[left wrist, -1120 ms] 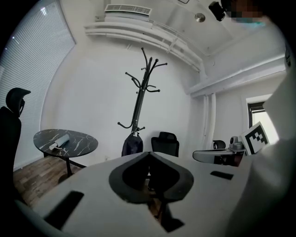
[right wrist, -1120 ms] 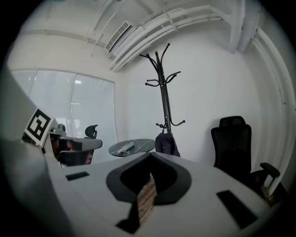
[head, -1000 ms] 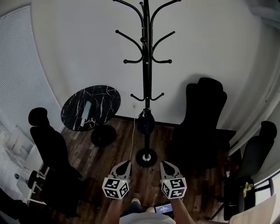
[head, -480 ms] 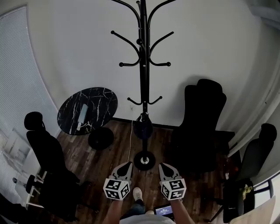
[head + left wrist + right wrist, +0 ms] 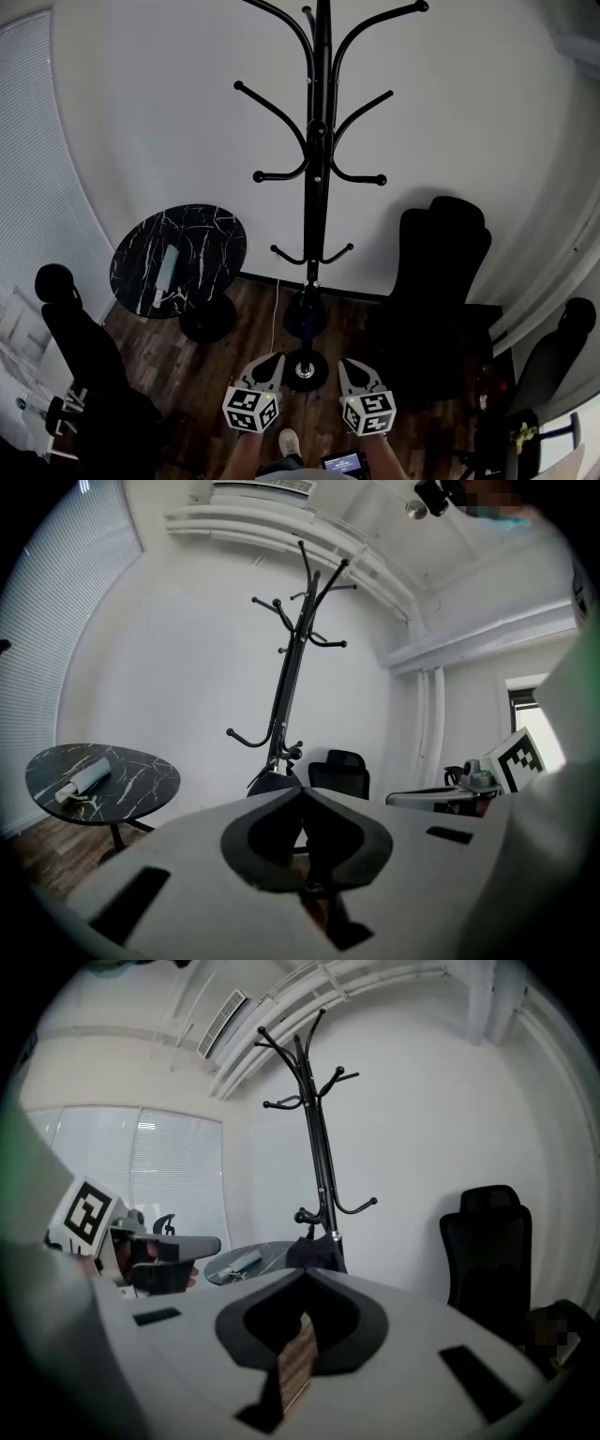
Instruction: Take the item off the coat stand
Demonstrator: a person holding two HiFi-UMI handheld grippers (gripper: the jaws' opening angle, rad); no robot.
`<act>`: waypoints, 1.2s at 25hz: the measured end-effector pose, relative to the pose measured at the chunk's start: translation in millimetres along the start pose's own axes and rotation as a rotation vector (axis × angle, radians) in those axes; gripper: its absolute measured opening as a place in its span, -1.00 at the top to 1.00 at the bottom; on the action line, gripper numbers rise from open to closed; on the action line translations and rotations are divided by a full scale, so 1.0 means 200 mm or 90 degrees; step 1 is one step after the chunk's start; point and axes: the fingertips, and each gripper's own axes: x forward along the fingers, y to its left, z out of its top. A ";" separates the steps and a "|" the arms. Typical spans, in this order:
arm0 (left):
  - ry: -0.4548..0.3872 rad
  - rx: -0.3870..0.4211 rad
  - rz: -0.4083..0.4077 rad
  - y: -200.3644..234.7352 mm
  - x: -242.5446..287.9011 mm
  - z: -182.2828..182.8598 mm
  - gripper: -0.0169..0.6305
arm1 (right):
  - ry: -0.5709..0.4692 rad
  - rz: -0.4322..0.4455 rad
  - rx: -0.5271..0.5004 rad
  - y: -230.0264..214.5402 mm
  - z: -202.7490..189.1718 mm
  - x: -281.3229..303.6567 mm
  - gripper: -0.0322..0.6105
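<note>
Found left tool point(image 5: 272, 360) and right tool point(image 5: 345, 364) both closed, empty, short of the coat stand point(image 5: 319, 141): approach stage, by judgement. Noted dark item point(image 5: 306, 315) hanging low on its pole; judged next move to require closing in and opening a tool.

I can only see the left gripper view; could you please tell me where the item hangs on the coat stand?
Observer: In the head view the dark item hangs low on the coat stand, below its lowest hooks and above its round base.
Operator: Thank you. What is the right gripper doing?
Observer: The right gripper is shut with nothing between its jaws, held beside the left gripper, short of the stand.
</note>
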 end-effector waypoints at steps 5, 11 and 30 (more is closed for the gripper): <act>0.006 0.002 -0.015 0.15 0.21 0.06 0.89 | -0.013 -0.026 -0.012 -0.09 0.09 0.21 0.86; 0.017 0.007 -0.045 0.29 0.40 0.05 0.89 | -0.003 -0.054 -0.001 -0.16 0.10 0.42 0.86; 0.051 -0.005 -0.070 0.40 0.53 -0.05 0.89 | 0.013 -0.092 0.017 -0.20 0.01 0.54 0.86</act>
